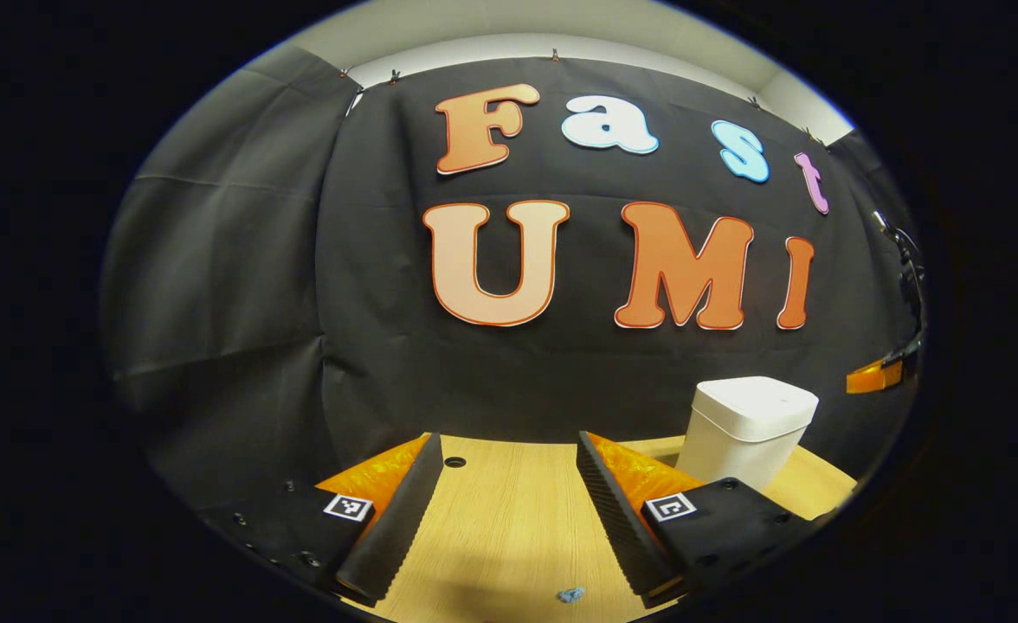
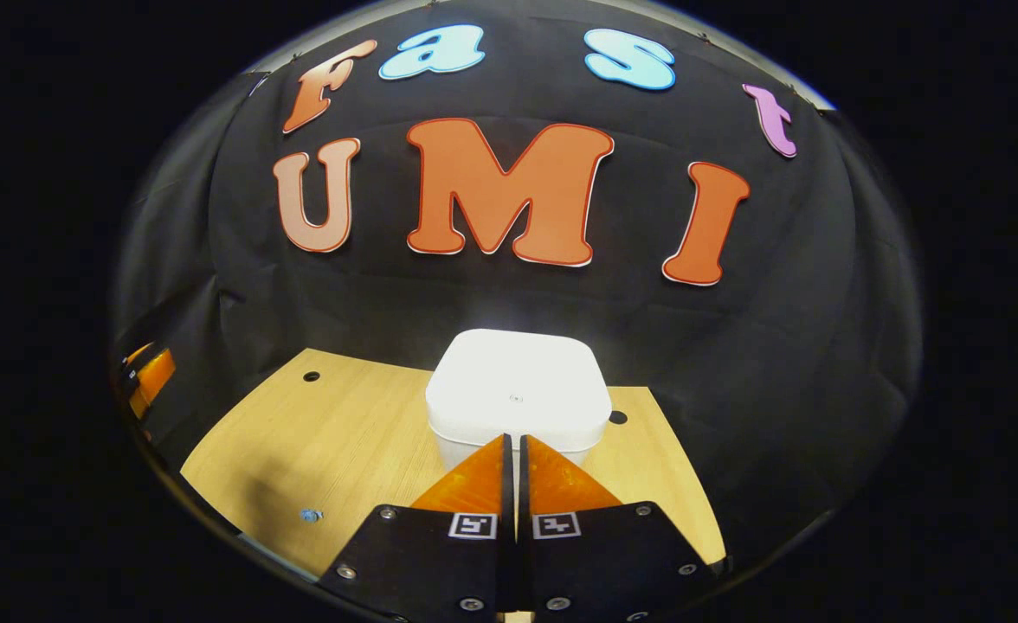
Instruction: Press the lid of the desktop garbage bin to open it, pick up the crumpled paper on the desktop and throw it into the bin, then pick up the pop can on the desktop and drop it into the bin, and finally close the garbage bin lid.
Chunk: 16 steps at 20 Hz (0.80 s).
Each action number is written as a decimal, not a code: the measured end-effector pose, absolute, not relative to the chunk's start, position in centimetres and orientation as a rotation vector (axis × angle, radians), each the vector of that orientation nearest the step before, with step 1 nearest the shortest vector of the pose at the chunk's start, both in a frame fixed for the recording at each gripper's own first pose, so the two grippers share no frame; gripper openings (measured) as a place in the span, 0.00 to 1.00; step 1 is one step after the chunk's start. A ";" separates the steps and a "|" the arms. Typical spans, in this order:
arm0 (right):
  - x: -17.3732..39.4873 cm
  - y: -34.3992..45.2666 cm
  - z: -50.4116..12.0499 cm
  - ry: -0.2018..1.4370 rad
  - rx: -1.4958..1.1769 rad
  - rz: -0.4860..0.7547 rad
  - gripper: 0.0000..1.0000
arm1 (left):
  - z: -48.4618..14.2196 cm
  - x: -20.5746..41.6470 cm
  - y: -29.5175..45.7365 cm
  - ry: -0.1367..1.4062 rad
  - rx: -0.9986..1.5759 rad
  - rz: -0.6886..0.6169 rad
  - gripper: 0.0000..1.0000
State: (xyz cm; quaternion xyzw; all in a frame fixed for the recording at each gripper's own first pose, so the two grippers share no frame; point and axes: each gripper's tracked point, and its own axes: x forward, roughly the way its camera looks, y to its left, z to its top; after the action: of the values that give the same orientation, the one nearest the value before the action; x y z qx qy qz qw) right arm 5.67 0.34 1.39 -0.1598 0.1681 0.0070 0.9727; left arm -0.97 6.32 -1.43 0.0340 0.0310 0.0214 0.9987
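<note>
In the left gripper view, the left gripper [image 1: 509, 484] is hovering over the light wooden desktop [image 1: 509, 528] with its jaws spread wide and nothing between them. A small bluish scrap [image 1: 570, 594] is lying on the wood near the desktop's near edge, too small to identify. The white square plastic garbage bin [image 1: 747, 428] is standing toward the desktop's far right corner, its lid lying flat and closed. In the right gripper view, the right gripper [image 2: 513, 446] is hanging in front of the bin [image 2: 518, 389], its jaws pressed almost together and gripping nothing; whether the tips are touching the lid cannot be told. The scrap [image 2: 310, 516] is lying near the desktop's [image 2: 318, 441] near left edge.
</note>
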 end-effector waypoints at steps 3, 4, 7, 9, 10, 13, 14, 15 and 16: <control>7.9 -0.1 3.5 0.362 -0.366 0.023 0.01 | -1.5 -1.0 7.1 0.069 0.066 0.058 0.98; 8.5 -0.1 3.9 0.375 -0.375 0.026 0.01 | -1.8 -1.2 7.4 0.072 0.066 0.064 0.98; 10.7 0.4 4.6 0.431 -0.348 0.061 0.00 | -2.0 -1.4 8.0 0.079 0.068 0.077 0.99; 12.3 0.8 5.3 0.457 -0.351 0.079 0.01 | -2.3 -1.6 8.4 0.086 0.069 0.082 0.99; 13.1 1.0 5.6 0.467 -0.358 0.087 0.01 | -2.4 -1.5 8.6 0.091 0.069 0.084 0.99; 15.2 1.7 6.1 0.503 -0.388 0.104 0.01 | -2.5 -1.8 10.0 0.096 0.067 0.121 0.99; 15.7 2.1 5.9 0.524 -0.385 0.113 0.01 | -2.9 -1.6 9.9 0.102 0.060 0.125 0.98; 16.0 2.3 5.7 0.553 -0.376 0.121 0.01 | -3.0 -1.6 10.1 0.106 0.056 0.135 0.99; 16.5 2.3 5.2 0.577 -0.370 0.122 0.01 | -3.1 -1.7 10.6 0.107 0.056 0.141 0.99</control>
State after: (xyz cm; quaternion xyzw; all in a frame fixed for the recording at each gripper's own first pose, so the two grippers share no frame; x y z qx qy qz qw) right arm 16.46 2.26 5.19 -0.1812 0.2826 0.0599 0.9401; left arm -1.65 10.55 -3.15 0.0279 0.0536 0.0704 0.9957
